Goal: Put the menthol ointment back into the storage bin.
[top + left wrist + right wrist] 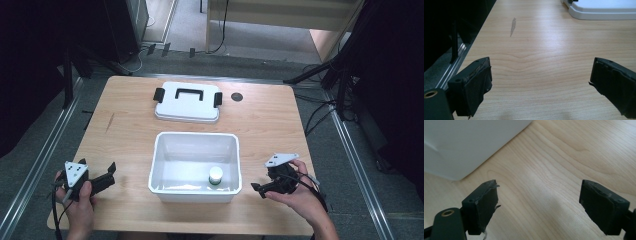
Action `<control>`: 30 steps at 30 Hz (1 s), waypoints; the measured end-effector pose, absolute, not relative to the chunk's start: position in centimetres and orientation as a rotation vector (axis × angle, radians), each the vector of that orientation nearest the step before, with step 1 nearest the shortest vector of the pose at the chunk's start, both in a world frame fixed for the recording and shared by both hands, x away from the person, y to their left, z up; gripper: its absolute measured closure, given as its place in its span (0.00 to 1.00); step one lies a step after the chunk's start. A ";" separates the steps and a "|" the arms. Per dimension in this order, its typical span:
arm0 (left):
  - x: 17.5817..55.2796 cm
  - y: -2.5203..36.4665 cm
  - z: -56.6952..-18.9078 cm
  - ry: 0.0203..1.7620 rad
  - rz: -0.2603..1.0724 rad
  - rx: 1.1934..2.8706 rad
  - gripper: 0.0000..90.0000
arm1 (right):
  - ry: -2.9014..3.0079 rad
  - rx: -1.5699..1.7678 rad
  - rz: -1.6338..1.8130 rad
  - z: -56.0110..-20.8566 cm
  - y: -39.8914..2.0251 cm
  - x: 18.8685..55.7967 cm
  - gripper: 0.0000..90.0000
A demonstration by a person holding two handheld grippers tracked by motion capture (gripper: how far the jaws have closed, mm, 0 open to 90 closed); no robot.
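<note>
The left gripper's [102,176] fingers [472,87] are standing wide apart with nothing between them, resting low over bare table [544,57] at its near left corner. The right gripper's [262,188] fingers [482,205] are likewise spread wide and gripping nothing, sitting just beside the right wall of the white bin [197,187], whose corner is looming at the upper left of the right gripper view.

Inside the bin, a small jar [216,175] with a white cap is standing upright near the front right corner. The bin's lid [187,102], white with a black handle and black side clips, is lying flat on the table behind the bin, apart from it.

Judging by this, the jar is already sitting in the bin, and the closing part is looking undone: the lid is waiting to be picked up, set on the bin and clipped shut.
</note>
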State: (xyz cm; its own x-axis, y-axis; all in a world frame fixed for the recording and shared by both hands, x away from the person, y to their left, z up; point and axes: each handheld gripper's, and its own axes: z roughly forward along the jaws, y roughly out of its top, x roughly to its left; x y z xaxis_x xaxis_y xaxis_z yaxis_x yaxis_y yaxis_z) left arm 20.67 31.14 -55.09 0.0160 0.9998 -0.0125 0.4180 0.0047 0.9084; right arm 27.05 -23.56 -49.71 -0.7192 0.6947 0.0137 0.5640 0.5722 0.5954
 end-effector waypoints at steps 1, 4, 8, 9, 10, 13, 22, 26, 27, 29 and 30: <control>20.7 31.1 -55.1 1.509 0.954 1.519 0.05 | 2.555 1.060 0.895 -50.0 -23.9 26.9 0.18; 20.7 31.1 -55.1 1.509 0.954 1.523 0.05 | 2.488 1.102 0.971 -51.0 -24.8 26.3 0.18; 20.7 31.1 -55.1 1.510 0.956 1.522 0.05 | 2.395 1.169 1.053 -52.3 -26.0 25.5 0.18; 20.7 31.0 -55.1 1.510 0.959 1.522 0.05 | 2.379 1.184 1.064 -52.6 -26.4 25.4 0.18; 20.7 31.0 -55.1 1.511 0.960 1.524 0.05 | 2.369 1.198 1.066 -52.9 -26.7 25.2 0.18; 20.7 31.0 -55.1 1.512 0.963 1.526 0.05 | 2.319 1.232 1.087 -53.6 -27.6 24.7 0.18; 20.6 30.9 -55.1 1.514 0.976 1.529 0.07 | 2.066 1.368 1.145 -54.9 -30.9 23.1 0.20; 20.6 30.9 -55.1 1.512 0.980 1.530 0.07 | 1.993 1.394 1.147 -54.8 -32.3 22.6 0.20; 20.6 30.9 -55.1 1.513 0.981 1.530 0.07 | 1.985 1.406 1.156 -54.8 -32.6 22.6 0.19; 20.6 30.9 -55.1 1.514 0.980 1.525 0.07 | 1.959 1.422 1.184 -54.8 -33.1 22.5 0.19; 20.7 30.9 -55.1 1.516 0.980 1.517 0.07 | 1.951 1.435 1.181 -54.8 -33.2 22.5 0.18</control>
State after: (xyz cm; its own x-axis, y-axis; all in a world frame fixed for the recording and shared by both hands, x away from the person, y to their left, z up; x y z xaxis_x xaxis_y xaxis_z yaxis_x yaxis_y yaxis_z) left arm 20.66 30.89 -55.12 -0.0012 1.0000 0.0028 0.4133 -0.0021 0.9106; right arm 22.49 -33.21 -54.79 -0.3623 0.9227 0.1315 0.5440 0.0948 0.8337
